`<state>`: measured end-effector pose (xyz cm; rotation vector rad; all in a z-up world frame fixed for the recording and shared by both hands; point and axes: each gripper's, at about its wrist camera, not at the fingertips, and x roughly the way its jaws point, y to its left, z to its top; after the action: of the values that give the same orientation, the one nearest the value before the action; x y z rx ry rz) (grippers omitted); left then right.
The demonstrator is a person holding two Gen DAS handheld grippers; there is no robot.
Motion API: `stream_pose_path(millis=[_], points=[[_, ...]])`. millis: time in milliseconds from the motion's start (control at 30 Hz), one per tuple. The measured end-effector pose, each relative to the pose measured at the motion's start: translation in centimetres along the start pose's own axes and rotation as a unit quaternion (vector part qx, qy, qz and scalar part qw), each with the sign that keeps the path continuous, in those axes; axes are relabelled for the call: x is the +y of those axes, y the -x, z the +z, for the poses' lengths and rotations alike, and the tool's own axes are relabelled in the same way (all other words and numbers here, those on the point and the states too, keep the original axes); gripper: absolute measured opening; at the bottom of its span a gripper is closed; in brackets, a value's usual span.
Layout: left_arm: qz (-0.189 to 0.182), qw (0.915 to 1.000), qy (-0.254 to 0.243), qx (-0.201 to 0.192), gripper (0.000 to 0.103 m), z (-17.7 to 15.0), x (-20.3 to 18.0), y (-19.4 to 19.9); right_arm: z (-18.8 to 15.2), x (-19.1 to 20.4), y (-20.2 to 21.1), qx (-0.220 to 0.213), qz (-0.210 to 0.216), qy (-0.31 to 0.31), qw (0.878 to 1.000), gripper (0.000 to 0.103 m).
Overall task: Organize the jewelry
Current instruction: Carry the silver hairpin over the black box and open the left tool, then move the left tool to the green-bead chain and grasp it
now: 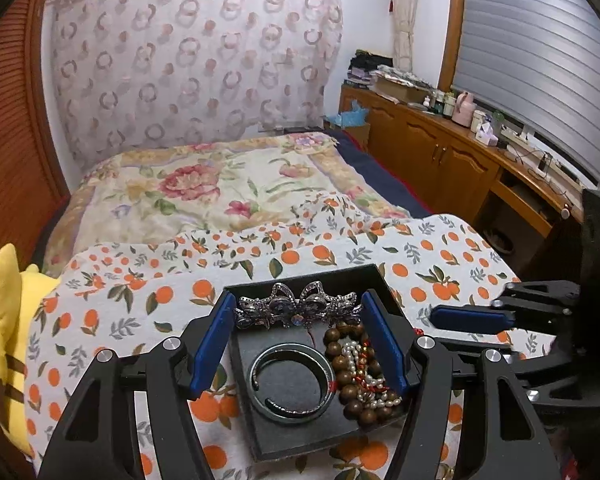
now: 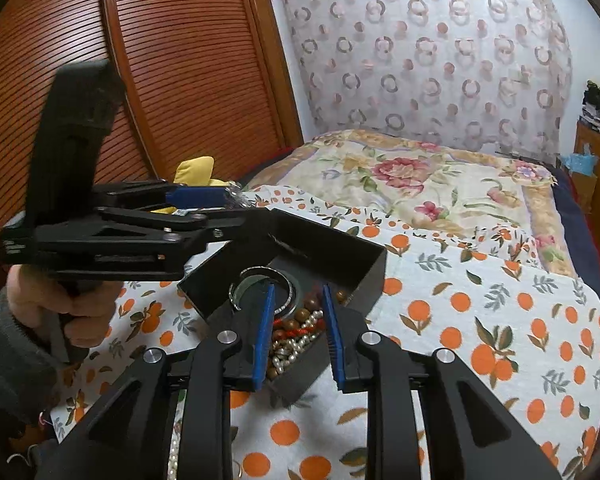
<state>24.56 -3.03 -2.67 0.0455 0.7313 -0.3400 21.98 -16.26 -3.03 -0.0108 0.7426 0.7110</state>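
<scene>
A black open box (image 1: 256,424) sits on the orange-print cloth and also shows in the right wrist view (image 2: 364,276). It holds a dark bangle (image 1: 290,384), wooden beads (image 1: 354,394) and a pearl strand (image 1: 374,380). My left gripper (image 1: 298,316) is shut on a silver bow hair clip (image 1: 298,310), held across its blue pads above the box's far end. My right gripper (image 2: 298,334) is open over the box, its pads astride the beads (image 2: 296,322) and pearls (image 2: 288,354). The bangle (image 2: 286,294) lies beyond it.
The orange-print cloth (image 1: 440,264) covers the near end of a bed with a floral blanket (image 1: 204,188). A yellow plush (image 1: 8,320) lies at the left edge. Wooden cabinets (image 1: 440,148) with clutter stand to the right, a slatted wooden door (image 2: 180,60) to the left.
</scene>
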Motion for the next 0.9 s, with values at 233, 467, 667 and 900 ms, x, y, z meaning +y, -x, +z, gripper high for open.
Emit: stream_pose_path(millis=[233, 467, 667, 900], points=[[0.007, 1.0, -0.001, 0.003, 0.066, -0.8, -0.1, 0.2, -0.8, 0.0, 1.9, -0.003, -0.015, 0.006, 1.0, 0.027], [0.008, 0.9999, -0.005, -0.006, 0.067, -3.0, -0.4, 3.5, -2.7, 1.8, 3.8, -0.005, -0.017, 0.007, 1.0, 0.027], [0.01, 0.9999, -0.008, -0.003, 0.067, -6.3, -0.4, 6.6, -4.6, 3.6, 4.9, -0.001, -0.018, 0.013, 1.0, 0.027], [0.008, 0.9993, 0.0, 0.036, 0.066, -11.2, -0.1, 7.1, -7.1, 5.3, 5.9, 0.008, -0.021, 0.009, 1.0, 0.027]])
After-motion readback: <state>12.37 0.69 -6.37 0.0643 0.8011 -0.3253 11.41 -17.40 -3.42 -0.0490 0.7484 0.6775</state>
